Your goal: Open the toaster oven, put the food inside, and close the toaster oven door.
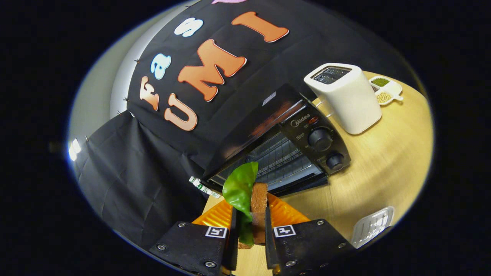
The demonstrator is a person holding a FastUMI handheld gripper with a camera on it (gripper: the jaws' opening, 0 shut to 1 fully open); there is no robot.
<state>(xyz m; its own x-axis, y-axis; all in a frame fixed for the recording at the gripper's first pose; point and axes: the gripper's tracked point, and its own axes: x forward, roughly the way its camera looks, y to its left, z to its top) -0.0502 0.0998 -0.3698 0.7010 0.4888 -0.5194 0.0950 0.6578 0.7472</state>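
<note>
Pale wood, smooth and lightly grained, makes up the table (383, 172), and black cloth (126, 180) hangs as the wall behind it, with a strip of lighter wall showing beyond the cloth's edge. Toward the table's far edge stands a white toaster (343, 97) with its slot facing up, and just past it, nearer the far corner, sits a small white dish (387, 90) split into compartments holding green and yellowish grains. A white ribbed tray (372, 226) lies at the near edge of the table, well apart from the rest.

Against the cloth stands the black toaster oven (284, 142). Its door is down, the wire rack (278, 159) inside is plain to see, and two round black knobs (320, 140) sit one below the other on its control panel.

The gripper (251, 224) is pinching the food (251, 199): a brown slab like a slice of bread with a glossy green leaf laid against it, standing on edge. Both fingers press on its sides. The food is held above the table's near part, just in front of the oven's open mouth, its top overlapping the dropped door from where I look.
</note>
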